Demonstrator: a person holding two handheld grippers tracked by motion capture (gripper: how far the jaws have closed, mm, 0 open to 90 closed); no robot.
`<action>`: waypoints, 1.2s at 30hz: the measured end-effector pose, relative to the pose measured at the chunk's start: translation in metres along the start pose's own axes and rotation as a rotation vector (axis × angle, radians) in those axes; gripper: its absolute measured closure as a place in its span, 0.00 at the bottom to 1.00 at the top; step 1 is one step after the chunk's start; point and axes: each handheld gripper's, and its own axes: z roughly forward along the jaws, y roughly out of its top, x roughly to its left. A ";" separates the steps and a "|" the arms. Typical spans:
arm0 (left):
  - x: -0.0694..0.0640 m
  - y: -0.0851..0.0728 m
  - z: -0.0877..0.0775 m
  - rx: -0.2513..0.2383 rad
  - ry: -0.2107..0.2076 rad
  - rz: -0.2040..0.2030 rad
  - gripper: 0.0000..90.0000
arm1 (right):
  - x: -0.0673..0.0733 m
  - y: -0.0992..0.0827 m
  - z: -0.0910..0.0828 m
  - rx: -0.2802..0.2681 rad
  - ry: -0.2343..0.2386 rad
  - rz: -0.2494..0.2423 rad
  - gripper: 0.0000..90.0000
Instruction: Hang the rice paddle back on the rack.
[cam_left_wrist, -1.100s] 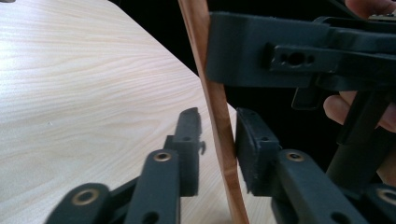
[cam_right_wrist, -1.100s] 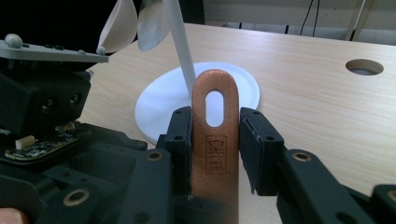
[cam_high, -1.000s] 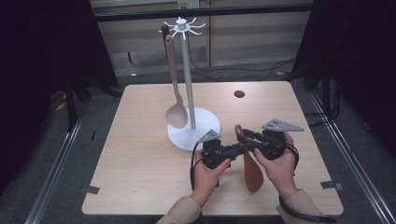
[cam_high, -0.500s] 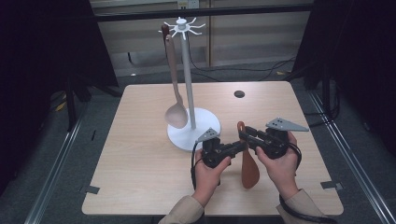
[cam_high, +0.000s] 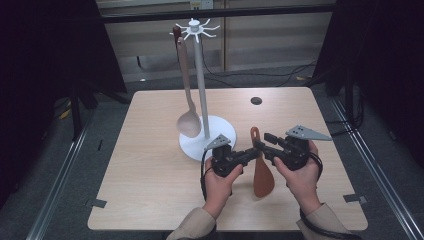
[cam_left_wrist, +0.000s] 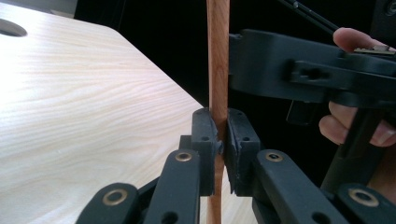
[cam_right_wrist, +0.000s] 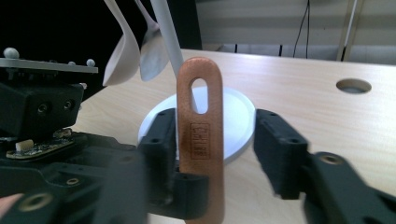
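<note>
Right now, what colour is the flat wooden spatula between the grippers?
Reddish-brown flat wooden spatula, best in the right gripper view.

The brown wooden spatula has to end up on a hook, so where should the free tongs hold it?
Grip the spatula by its flat handle just below the hanging hole, from its flat faces; the left tongs already clamp mid-handle, so stay above them and leave the hole clear.

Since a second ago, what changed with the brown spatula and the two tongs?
The spatula changed hands. The left tongs have just been closing and now clamp its handle. The right tongs have just been opening; their jaws stand apart on either side of the handle. The spatula's blade swung a little toward the left hand. The stand and its hanging spoon stayed put.
</note>
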 end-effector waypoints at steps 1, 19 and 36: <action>0.001 0.001 -0.002 0.000 0.002 0.004 0.92 | -0.001 0.001 -0.001 -0.007 -0.008 0.001 0.47; 0.007 0.024 -0.038 -0.025 0.036 0.060 0.92 | -0.026 -0.016 0.003 0.044 -0.124 -0.014 0.18; 0.001 0.041 -0.057 -0.038 0.030 0.106 0.92 | -0.033 -0.031 0.010 0.118 -0.091 -0.047 0.08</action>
